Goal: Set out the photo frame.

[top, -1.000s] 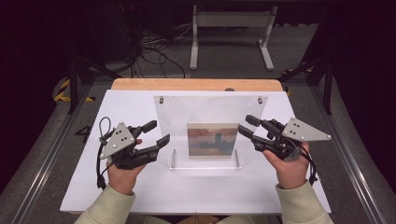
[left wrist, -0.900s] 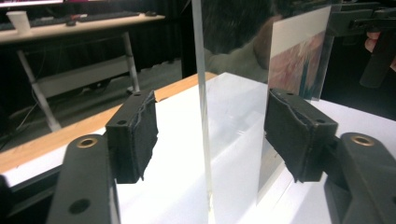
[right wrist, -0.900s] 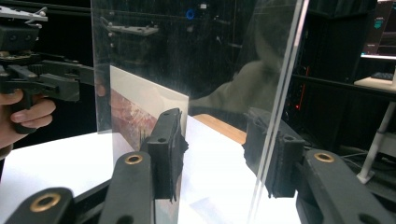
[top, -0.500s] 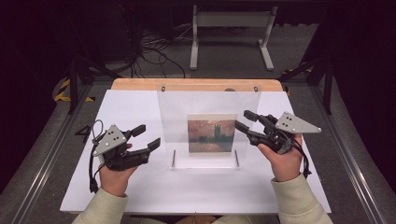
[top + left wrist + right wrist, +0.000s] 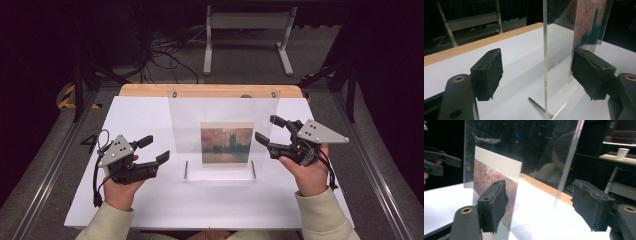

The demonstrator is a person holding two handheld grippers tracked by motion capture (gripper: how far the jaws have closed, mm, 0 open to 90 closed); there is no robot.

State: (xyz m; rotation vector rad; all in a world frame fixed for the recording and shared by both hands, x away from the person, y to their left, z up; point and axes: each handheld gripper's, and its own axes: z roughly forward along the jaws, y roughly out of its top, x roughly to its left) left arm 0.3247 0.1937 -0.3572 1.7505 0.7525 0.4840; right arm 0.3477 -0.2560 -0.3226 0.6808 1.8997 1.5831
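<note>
Both grippers, left [image 5: 152,151] and right [image 5: 267,131], are gaping wide, holding nothing, flanking the clear panel [image 5: 223,112] between them; uneven squeezing is likely toppling it.

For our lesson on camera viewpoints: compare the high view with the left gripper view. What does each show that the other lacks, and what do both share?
High view alone: both hands, the right tool, the floor and cables behind the table. Left gripper view alone: the torn black pads on the left tool's open jaws, and the clear panel's near edge seen edge-on between them. Both: the panel, its painted picture, the metal foot pin, the white table with its wooden far edge.
</note>
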